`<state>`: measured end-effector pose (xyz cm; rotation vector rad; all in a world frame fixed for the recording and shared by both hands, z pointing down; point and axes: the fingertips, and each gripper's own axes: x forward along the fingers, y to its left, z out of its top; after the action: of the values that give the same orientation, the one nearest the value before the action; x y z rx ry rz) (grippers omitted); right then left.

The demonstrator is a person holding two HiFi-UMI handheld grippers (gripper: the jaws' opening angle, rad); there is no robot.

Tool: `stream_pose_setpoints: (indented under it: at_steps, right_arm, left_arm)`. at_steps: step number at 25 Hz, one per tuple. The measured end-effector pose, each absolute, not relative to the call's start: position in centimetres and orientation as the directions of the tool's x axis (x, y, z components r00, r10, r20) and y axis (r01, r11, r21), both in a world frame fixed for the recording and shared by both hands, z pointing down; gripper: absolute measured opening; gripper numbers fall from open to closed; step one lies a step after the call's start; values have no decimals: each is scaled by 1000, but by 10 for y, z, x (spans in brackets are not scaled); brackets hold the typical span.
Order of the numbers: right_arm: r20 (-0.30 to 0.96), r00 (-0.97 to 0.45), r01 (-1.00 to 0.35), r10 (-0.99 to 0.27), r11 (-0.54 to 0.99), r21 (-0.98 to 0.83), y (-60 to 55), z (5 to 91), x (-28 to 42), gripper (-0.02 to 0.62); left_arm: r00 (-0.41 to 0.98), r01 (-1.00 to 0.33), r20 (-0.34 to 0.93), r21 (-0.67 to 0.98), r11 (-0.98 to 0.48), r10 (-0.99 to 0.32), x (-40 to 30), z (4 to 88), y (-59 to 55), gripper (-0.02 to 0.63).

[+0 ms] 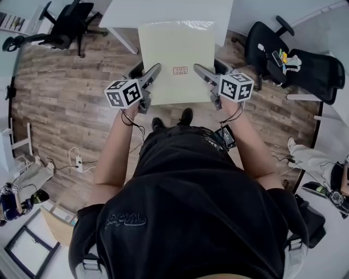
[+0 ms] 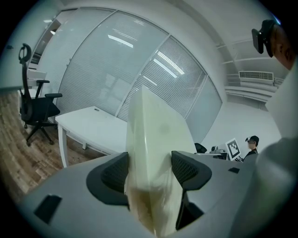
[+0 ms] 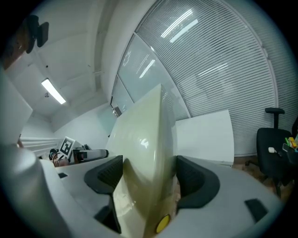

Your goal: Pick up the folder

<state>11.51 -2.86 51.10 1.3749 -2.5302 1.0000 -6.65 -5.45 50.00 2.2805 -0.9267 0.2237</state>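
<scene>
Black office chairs (image 1: 71, 24) flank the white counter (image 1: 163, 12) beyond the cream folder (image 1: 175, 52). With forearms outstretched, the left gripper (image 1: 153, 71) and right gripper (image 1: 199, 70) clamp their fingers on its side edges.

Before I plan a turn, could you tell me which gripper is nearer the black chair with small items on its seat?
Right. The right gripper, shut on the folder at its right edge, is on the chair's side; the left gripper holds the opposite edge, farther off.

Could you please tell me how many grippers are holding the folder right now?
2. The left gripper is shut on the left edge of the folder; the right gripper is shut on its right edge.
</scene>
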Motion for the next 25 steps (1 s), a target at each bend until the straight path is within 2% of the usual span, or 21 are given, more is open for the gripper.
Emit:
stream_pose_setpoints:
  at_steps: [18, 25]
  right_arm:
    - [373, -534, -806, -759, 324, -495, 22, 501, -14, 345]
    - [373, -523, -809, -767, 309, -499, 23, 505, -35, 345]
  left_arm:
    - [773, -633, 369, 501, -590, -516, -193, 489, -18, 298]
    - [780, -625, 376, 504, -597, -500, -213, 493, -20, 298]
